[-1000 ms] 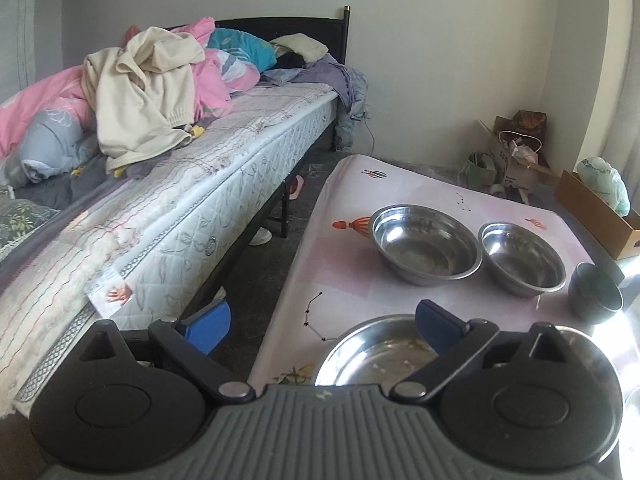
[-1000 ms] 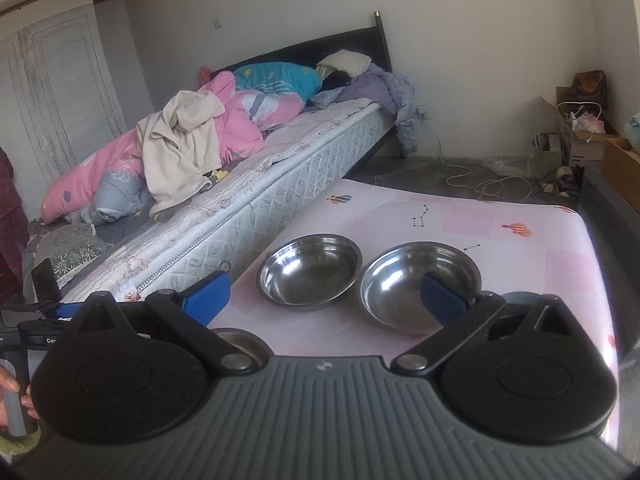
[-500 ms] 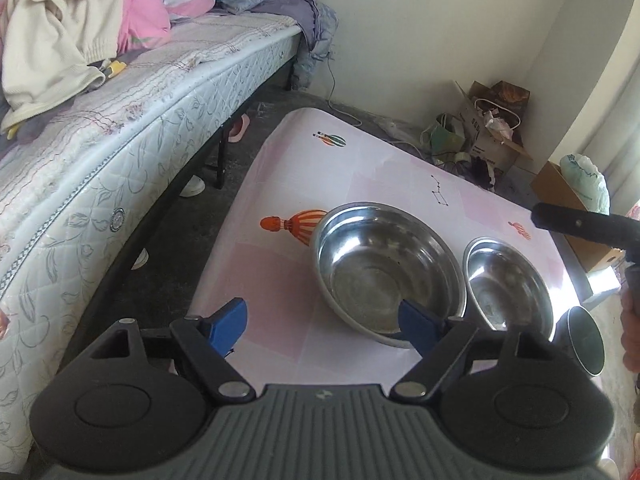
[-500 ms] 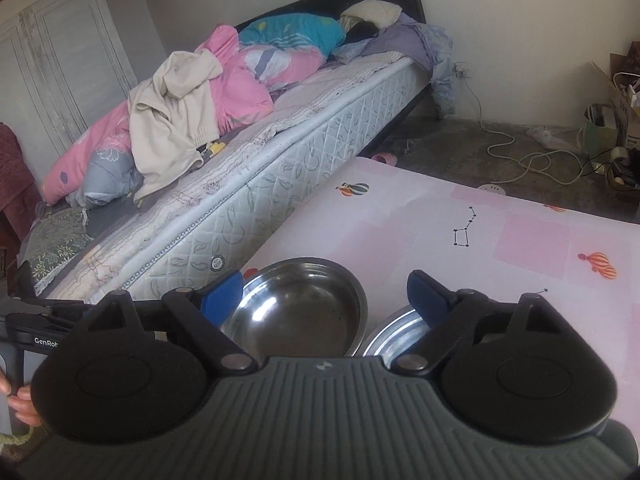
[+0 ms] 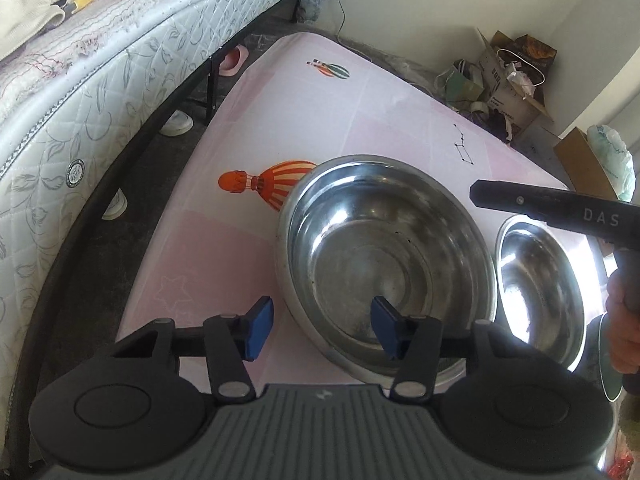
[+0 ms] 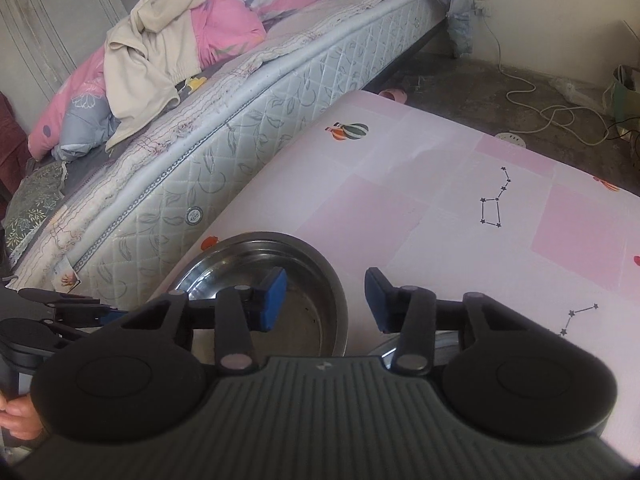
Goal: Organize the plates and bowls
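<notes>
Left gripper (image 5: 320, 328), fingers spread, straddles the near rim of the large steel bowl (image 5: 386, 264); right gripper (image 6: 326, 300), fingers spread, hovers over it. Bed (image 6: 248, 120) left of the surface (image 6: 440, 184).

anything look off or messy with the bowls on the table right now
Nothing stands out. The large steel bowl and the smaller steel bowl both sit upright on the pink table, unspilled. Only small dark specks mark the large bowl's inside.
</notes>
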{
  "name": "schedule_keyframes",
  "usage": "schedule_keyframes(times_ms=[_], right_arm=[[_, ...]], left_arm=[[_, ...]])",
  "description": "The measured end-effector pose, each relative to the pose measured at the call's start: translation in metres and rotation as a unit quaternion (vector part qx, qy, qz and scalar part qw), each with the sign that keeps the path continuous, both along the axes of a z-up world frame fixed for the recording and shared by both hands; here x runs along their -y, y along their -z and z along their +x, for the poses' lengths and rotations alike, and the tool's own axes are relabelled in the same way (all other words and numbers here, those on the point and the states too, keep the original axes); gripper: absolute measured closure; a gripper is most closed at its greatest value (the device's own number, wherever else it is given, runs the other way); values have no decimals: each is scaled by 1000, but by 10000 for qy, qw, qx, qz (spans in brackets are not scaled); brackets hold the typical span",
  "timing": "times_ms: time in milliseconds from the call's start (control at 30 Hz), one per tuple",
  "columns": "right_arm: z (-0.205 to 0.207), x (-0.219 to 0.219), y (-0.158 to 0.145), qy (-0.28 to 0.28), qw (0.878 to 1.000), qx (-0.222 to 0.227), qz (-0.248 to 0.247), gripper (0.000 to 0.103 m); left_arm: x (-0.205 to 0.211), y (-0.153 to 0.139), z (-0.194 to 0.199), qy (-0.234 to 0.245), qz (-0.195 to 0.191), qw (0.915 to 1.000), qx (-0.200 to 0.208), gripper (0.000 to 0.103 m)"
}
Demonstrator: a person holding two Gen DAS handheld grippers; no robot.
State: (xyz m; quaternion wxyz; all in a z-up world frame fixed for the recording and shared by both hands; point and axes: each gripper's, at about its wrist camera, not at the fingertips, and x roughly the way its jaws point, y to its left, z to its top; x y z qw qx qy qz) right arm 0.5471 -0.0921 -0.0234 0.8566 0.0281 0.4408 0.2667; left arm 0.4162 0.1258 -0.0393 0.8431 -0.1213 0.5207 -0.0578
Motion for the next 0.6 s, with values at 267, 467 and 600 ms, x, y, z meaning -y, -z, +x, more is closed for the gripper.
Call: schedule_keyframes(times_ms=[267, 467, 600], right_arm=[[14, -10, 22, -68, 9996, -266, -101, 81], [17, -16, 33, -75, 9993, -348, -129, 87], [18, -17, 40, -49, 9990, -429, -105, 89]], left_arm=[[1, 17, 10, -138, -69, 9992, -365, 58], [4, 16, 16, -187, 1, 9992, -358, 59], [4, 16, 17, -274, -38, 9990, -361, 59]])
